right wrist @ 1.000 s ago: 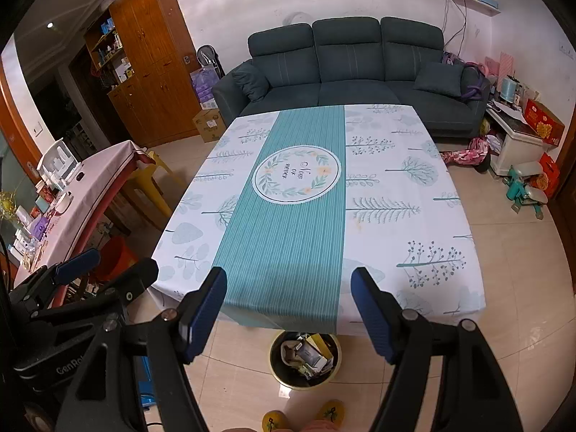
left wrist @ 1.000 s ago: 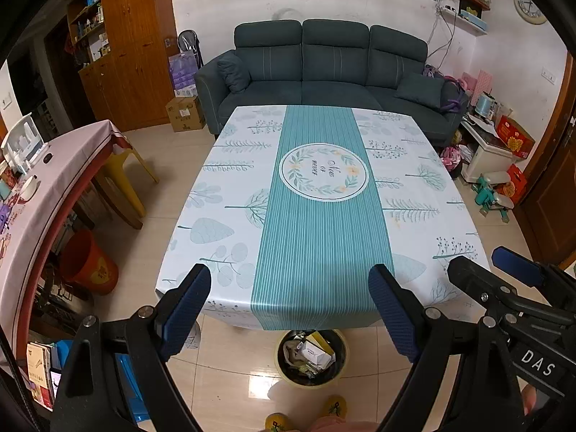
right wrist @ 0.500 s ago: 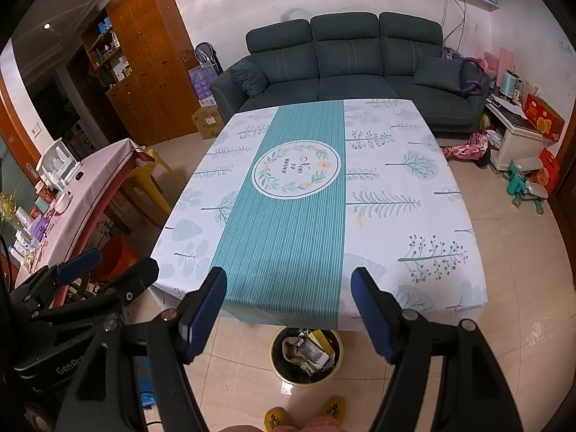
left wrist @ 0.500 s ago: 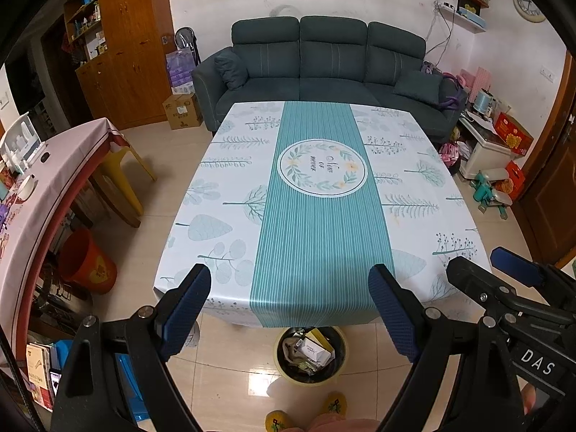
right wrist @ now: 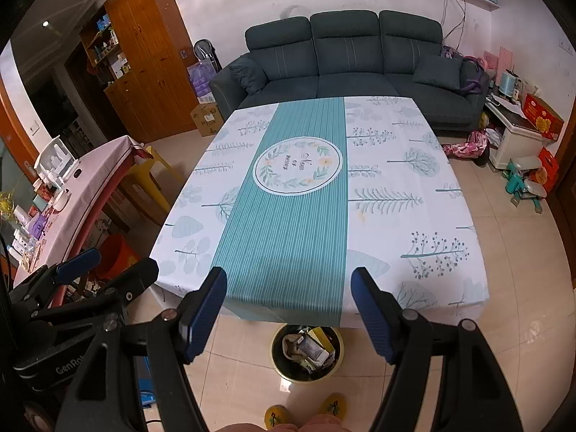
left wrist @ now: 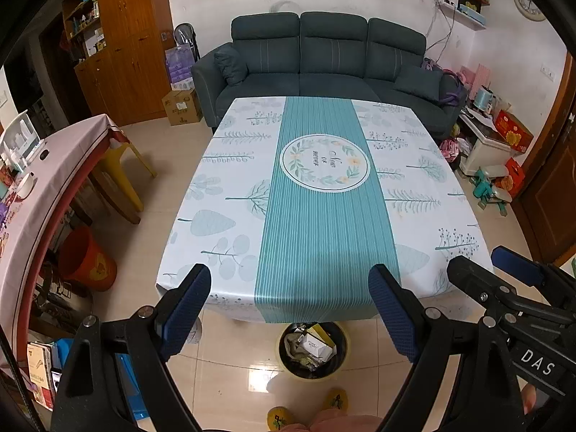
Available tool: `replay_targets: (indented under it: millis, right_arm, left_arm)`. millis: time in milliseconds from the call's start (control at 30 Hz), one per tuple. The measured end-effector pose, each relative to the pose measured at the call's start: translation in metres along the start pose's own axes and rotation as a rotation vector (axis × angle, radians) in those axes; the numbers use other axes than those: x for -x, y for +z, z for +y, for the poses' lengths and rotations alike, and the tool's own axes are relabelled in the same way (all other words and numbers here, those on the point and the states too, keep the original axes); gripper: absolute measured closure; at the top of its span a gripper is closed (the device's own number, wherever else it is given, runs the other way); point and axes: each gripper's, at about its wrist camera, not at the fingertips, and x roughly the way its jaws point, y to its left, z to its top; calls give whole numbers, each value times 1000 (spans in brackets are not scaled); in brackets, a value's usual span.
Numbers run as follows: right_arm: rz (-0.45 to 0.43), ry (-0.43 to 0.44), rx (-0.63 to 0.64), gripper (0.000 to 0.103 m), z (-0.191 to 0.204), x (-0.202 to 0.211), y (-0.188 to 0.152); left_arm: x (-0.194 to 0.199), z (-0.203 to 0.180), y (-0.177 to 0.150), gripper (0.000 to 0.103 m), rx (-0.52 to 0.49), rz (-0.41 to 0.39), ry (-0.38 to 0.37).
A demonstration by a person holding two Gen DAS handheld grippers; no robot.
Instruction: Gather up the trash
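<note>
Both the left gripper [left wrist: 289, 297] and the right gripper [right wrist: 288, 302] hang with jaws spread wide and empty above the near edge of the table [left wrist: 223, 194]. Its tablecloth shows no litter, while the bin [left wrist: 312, 351] on the floor below already holds wrappers. The collecting looks finished; any next move calls for finding trash elsewhere.

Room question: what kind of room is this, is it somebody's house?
Most likely a living room in a home. There is a dark sofa against the wall, a table with a leafy cloth in front of it, wooden cupboards, and a trash bin on the tiled floor.
</note>
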Motion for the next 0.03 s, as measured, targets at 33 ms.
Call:
replay_targets:
  millis: [33]
  right_arm:
    - [1, -1, -1, 31, 1, 0, -1]
  left_arm:
    - [-1, 1, 1, 15, -2, 2, -1]
